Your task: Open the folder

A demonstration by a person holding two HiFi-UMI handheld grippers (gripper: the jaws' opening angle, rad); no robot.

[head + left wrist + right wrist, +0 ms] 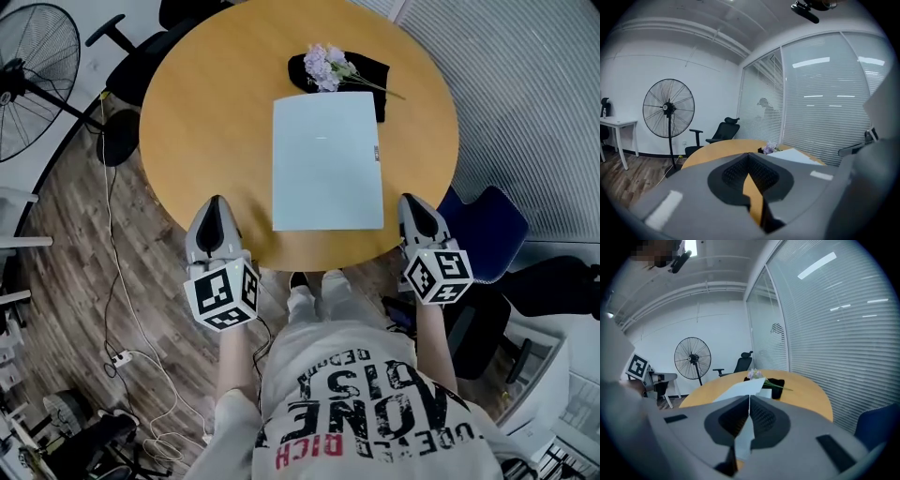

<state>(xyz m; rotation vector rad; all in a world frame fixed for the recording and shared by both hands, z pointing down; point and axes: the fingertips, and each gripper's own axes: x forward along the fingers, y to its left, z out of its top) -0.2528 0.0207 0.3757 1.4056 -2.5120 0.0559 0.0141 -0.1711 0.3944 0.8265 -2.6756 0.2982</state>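
A pale blue folder (327, 159) lies closed and flat in the middle of the round wooden table (206, 112). It also shows in the left gripper view as a pale folder (794, 156) and in the right gripper view as a pale folder (740, 389) just beyond the jaws. My left gripper (215, 206) hovers at the table's near edge, left of the folder, with its jaws together (749, 155) and nothing between them. My right gripper (413, 203) hovers at the near edge on the folder's right, its jaws also closed tip to tip (749, 397) and empty. Neither touches the folder.
A bunch of purple flowers (327, 66) lies on a black cloth (366, 70) just beyond the folder's far edge. A standing fan (33, 80) and a black office chair (141, 47) are to the left, a blue chair (487, 230) to the right, and cables (122, 309) on the floor.
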